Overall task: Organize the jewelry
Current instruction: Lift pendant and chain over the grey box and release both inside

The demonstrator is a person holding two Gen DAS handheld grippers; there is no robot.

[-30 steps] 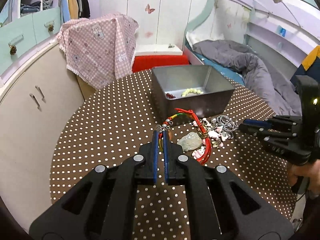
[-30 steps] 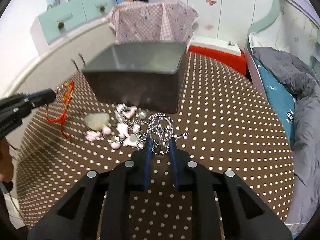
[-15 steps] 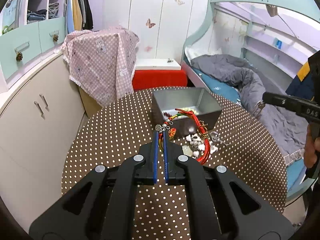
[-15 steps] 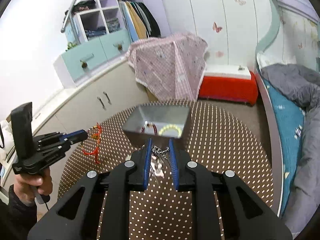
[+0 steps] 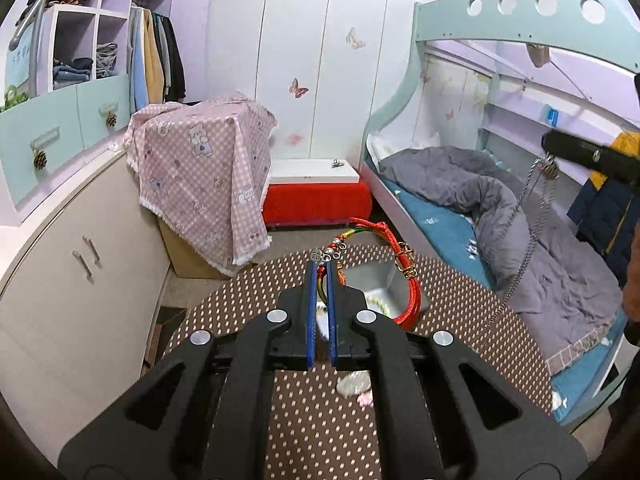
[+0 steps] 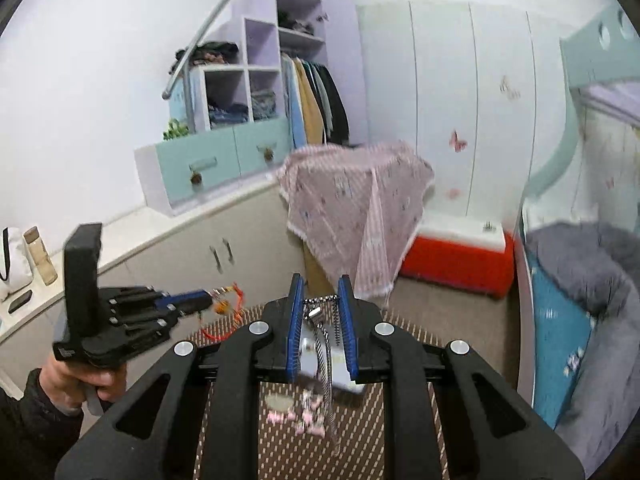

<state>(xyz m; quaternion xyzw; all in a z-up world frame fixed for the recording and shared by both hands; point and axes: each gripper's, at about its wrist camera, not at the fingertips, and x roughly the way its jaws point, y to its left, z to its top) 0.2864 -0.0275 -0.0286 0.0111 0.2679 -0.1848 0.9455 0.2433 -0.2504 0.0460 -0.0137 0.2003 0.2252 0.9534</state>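
My left gripper [image 5: 320,266] is shut on a red and multicoloured cord bracelet [image 5: 404,276] and holds it high above the dotted table [image 5: 248,300]; it also shows in the right wrist view [image 6: 208,302]. My right gripper [image 6: 320,284] is shut on a silver chain necklace [image 6: 326,356] that hangs down; it shows in the left wrist view [image 5: 550,156] with the chain [image 5: 520,240] dangling. The grey metal box [image 5: 384,280] with a pale bead bracelet [image 5: 378,302] sits below. A pale jade stone [image 5: 354,382] and pink charms [image 6: 304,416] lie on the table.
A bed with a grey quilt [image 5: 480,200] stands right of the table. A cabinet [image 5: 80,260], a pink checked cloth over a box [image 5: 200,168] and a red and white chest [image 5: 316,188] stand behind.
Both grippers have risen well above the table with their jewellery. The necklace has come off the table and hangs free. The box and loose charms look smaller and lower.
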